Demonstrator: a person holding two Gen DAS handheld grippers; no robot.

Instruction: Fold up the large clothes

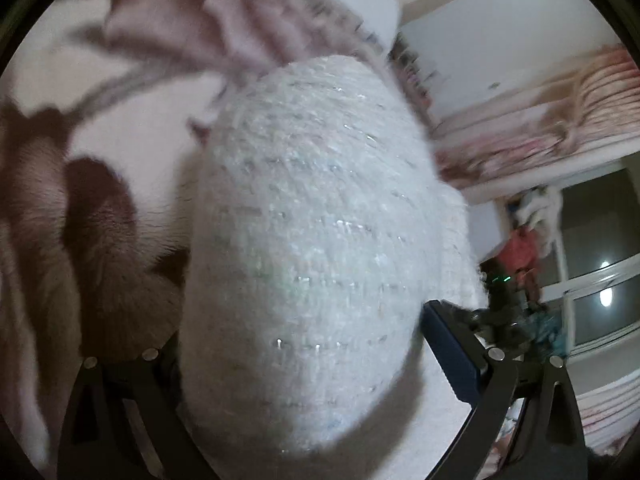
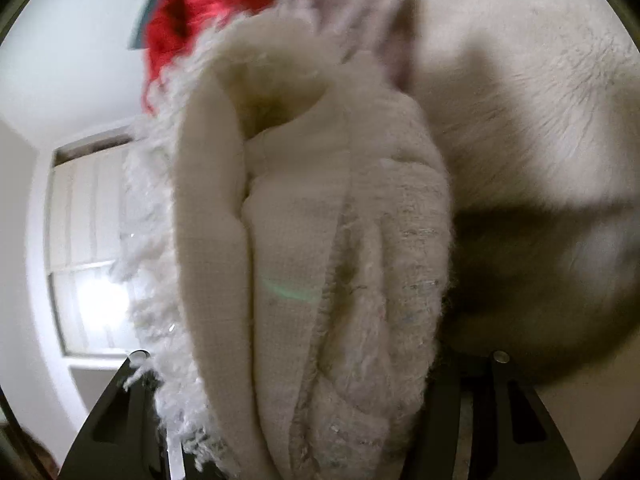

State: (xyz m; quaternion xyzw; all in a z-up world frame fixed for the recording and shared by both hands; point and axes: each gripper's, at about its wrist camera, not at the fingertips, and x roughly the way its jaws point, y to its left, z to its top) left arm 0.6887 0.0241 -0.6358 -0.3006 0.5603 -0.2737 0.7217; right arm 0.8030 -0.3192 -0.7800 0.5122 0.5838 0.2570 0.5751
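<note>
A white fuzzy knitted garment point(image 1: 312, 240) with glittery threads fills the middle of the left wrist view, bunched between my left gripper's point(image 1: 312, 392) two black fingers, which are shut on it. In the right wrist view the same garment point(image 2: 320, 260) hangs in thick folds with its cream lining showing, and my right gripper point(image 2: 320, 420) is shut on it. The fingertips of both grippers are hidden by the cloth. Both views are blurred by motion.
A pale pink garment point(image 1: 208, 36) lies on the white furry blanket point(image 1: 132, 132) behind. A red cloth point(image 2: 200, 20) is at the top. A bed with pink bedding point(image 1: 560, 112) and a window point(image 1: 608, 288) are at the right.
</note>
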